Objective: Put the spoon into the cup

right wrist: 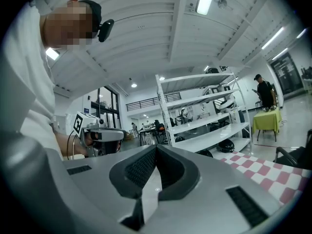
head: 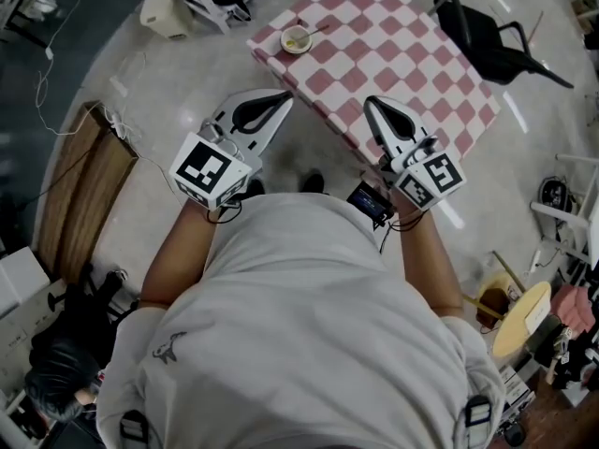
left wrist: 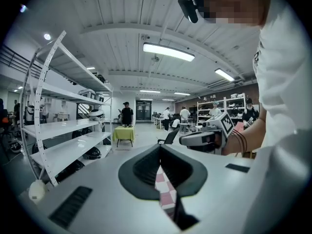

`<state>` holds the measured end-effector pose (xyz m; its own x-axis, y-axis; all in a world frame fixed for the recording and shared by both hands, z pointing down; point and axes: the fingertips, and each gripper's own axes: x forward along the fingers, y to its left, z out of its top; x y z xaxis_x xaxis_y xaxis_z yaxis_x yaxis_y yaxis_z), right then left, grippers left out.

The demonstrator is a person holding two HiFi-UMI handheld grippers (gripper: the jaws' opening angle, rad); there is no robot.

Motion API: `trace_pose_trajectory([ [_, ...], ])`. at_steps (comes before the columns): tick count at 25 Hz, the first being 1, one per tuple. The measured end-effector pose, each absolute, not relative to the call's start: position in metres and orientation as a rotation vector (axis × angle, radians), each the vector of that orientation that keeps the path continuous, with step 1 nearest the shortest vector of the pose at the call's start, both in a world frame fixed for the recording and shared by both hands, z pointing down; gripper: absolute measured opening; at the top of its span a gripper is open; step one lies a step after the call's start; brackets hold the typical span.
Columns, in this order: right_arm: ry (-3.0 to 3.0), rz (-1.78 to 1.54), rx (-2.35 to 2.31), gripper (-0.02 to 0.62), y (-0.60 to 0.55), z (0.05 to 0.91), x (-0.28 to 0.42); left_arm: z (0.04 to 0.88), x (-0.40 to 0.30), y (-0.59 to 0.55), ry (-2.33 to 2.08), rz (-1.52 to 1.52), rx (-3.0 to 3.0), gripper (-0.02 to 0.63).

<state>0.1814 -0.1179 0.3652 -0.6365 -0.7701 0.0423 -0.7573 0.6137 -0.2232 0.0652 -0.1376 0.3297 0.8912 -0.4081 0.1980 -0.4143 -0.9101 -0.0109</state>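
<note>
**Both grippers hanging back, cup and spoon waiting across the worktop**

Head view first. The person is standing at the near edge of the checkered worktop (head: 393, 54), holding both tools in close to the body. The left gripper (head: 281, 99) is pointing up the frame over the floor, just off the worktop's edge. The right gripper (head: 372, 103) is sitting over the near edge of the cloth. Up at the top centre, close to the worktop's left corner, the cup (head: 296, 39) is standing with the spoon (head: 316, 32) right against it. The thin handle is angling off to the right, but it is too small to say whether the bowl end is resting on the rim or lying beside it. Both are well apart from either gripper. A black chair (head: 487, 40) is sitting at the upper right.

Left gripper view now. The left gripper (left wrist: 160, 150) is showing its jaws pressed together at the tips with nothing in them, only a sliver of checkered cloth (left wrist: 164, 189) peeking through below. The right gripper (left wrist: 207, 138) is floating at mid-right, white shelving (left wrist: 63, 130) at the left.

Right gripper view. The right gripper (right wrist: 156, 150) is likewise pinched shut and empty, with the left gripper (right wrist: 100, 136) at mid-left and cloth (right wrist: 265, 172) at lower right.

The dangers from here, as I judge them: jaws arriving shut will shove the spoon rather than take it. That slim handle looks easy to lose. The cup is sitting near the corner, so a clumsy nudge could tip it or push it off.
</note>
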Motion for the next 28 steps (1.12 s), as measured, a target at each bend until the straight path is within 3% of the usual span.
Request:
trace_pose_trajectory([
  [28,2.698,-0.298,-1.511,0.032,0.014,0.342,-0.036,0.331,-0.153,-0.034,-0.468,0.172,3.02,0.014],
])
